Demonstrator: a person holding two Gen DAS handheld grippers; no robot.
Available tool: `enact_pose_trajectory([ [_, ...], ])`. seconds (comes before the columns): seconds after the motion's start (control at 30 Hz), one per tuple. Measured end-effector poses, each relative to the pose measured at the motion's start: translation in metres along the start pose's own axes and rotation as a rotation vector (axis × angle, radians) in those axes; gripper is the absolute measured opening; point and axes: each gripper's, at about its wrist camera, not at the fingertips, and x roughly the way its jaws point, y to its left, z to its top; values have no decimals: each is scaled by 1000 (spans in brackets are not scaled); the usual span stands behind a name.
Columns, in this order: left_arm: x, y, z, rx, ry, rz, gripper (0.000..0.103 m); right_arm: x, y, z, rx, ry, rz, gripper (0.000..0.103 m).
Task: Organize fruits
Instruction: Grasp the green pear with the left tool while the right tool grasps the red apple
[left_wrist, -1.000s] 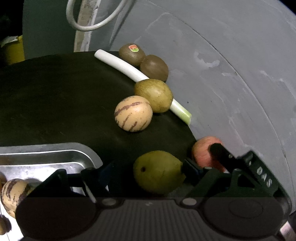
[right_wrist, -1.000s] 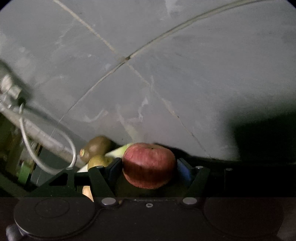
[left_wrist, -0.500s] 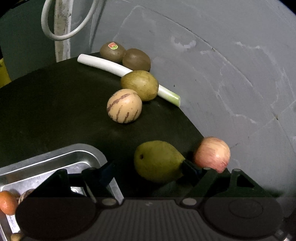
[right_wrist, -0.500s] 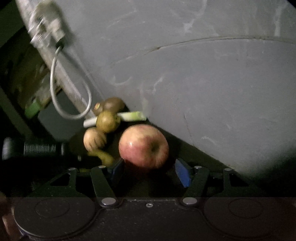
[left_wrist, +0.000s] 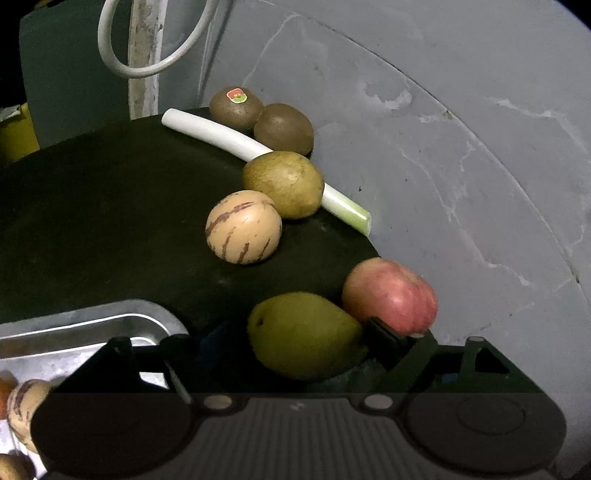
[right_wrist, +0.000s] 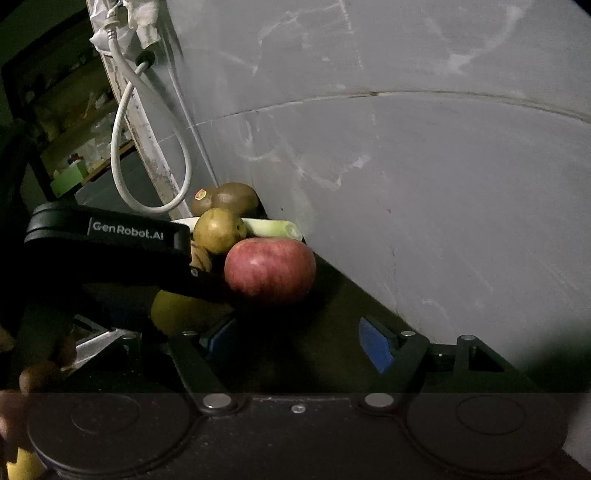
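tray (left_wrist: 110, 314): metal, far left, some fruit already in it
L gripper (left_wrist: 280, 350): jaws wide, around green pear (left_wrist: 303, 332), not closed on it yet; was same 1 s ago
striped melon (left_wrist: 243, 227): loose on dark mat (left_wrist: 92, 221), w/ brown pear, 2 kiwis, leek behind
apple (right_wrist: 269, 269): on mat by wall, touching the pear's side; 1 s ago sat btw R jaws, now set down
R gripper (right_wrist: 295, 339): jaws wide, empty, backed off apple
meaning: apple released; pear looks next for tray

Apple (left_wrist: 389, 295) right of pear (left_wrist: 304, 345); melon (left_wrist: 243, 227) behind (kiwis (left_wrist: 282, 127) farthest back).
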Motion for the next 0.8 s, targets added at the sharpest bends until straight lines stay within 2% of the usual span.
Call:
enact_pose_trajectory([
  [0.13,3,5,2,-25,11,-41,74,8,-2,5,29,-3,11,75],
  [0.23,4,5,2,4,22,-62,73,12,-4,10,71,-8,35,75],
  [0.3,4,8,2,34,37,-85,73,10,-10,11,108,-6,67,81],
  [0.5,8,16,-2,95,81,-157,73,0,-24,17,223,-31,137,87],
  [0.63,9,13,-5,144,77,-162,73,7,-25,25,287,-31,147,87],
  [0.8,10,8,-6,185,65,-150,70,16,-14,28,287,-31,152,87],
])
